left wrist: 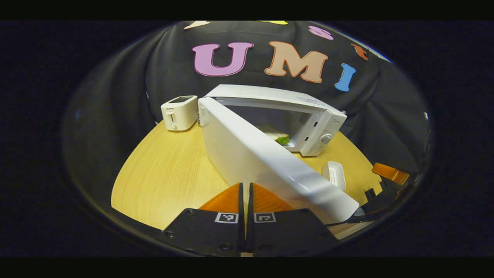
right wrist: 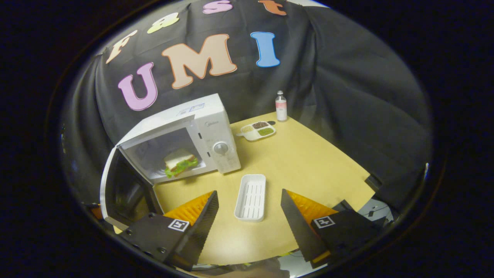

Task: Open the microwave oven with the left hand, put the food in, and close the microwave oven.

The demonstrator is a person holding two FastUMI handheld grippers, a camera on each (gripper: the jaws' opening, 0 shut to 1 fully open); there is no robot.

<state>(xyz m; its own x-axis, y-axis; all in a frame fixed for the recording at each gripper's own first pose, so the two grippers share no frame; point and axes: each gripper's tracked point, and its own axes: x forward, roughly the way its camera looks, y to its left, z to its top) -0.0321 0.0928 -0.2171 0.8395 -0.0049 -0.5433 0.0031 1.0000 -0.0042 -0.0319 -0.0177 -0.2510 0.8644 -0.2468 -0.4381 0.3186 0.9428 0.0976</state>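
Nearest me in the left gripper view, my left gripper [left wrist: 245,193] has its fingers pressed together with nothing between them, just beside the outer face of the microwave door [left wrist: 270,162], which stands swung out. In the right gripper view, my right gripper [right wrist: 249,208] is spread wide above the wooden table [right wrist: 308,166], an empty white tray [right wrist: 251,197] lying between its fingers. Beyond sits the microwave [right wrist: 216,127], cavity exposed, with the sandwich [right wrist: 180,162] inside. Farther back I see a toaster [left wrist: 179,112], a divided dish [right wrist: 257,130] and a small bottle [right wrist: 281,105].
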